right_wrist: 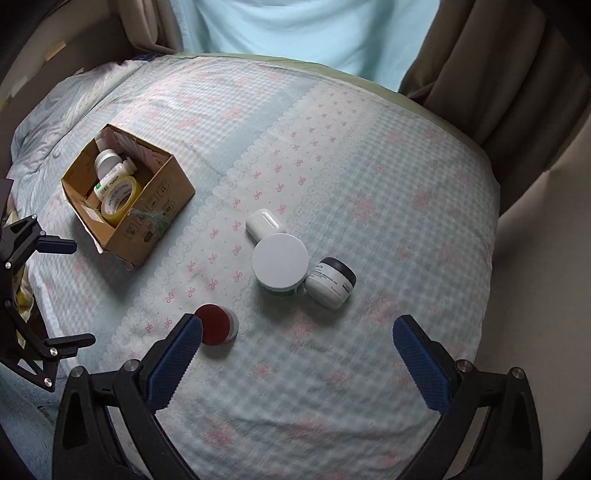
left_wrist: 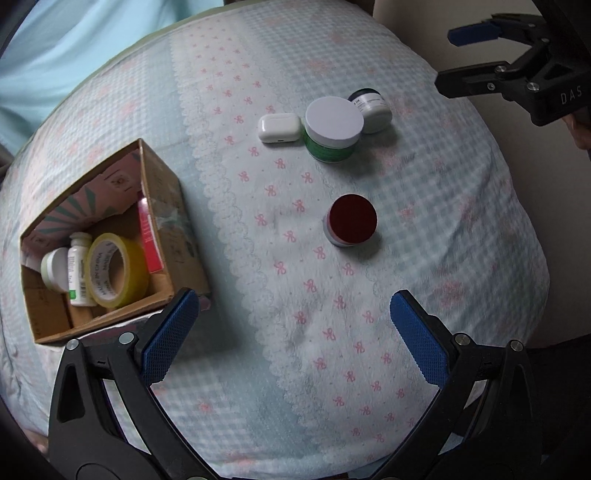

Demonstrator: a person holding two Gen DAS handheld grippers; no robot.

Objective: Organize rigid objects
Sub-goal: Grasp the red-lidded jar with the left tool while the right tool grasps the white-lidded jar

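Observation:
A cardboard box (left_wrist: 162, 225) (right_wrist: 159, 210) on the bedspread holds a yellow tape roll (left_wrist: 118, 271), a white bottle (left_wrist: 79, 269), a white jar and a pink carton. Loose on the bed lie a red-lidded jar (left_wrist: 352, 219) (right_wrist: 216, 325), a green jar with a white lid (left_wrist: 332, 127) (right_wrist: 280, 264), a white jar with a dark lid (left_wrist: 371, 109) (right_wrist: 330, 282) and a white earbud case (left_wrist: 279, 127) (right_wrist: 264, 223). My left gripper (left_wrist: 293, 306) is open and empty above the bed, short of the red-lidded jar. My right gripper (right_wrist: 297, 328) is open and empty, with the red-lidded jar by its left finger.
The bed has a light blue checked cover (left_wrist: 461, 221) with pink bows. Brown curtains (right_wrist: 498, 74) hang at the far right. A person in a light blue top (right_wrist: 295, 26) is at the far side. Each gripper shows at the other view's edge.

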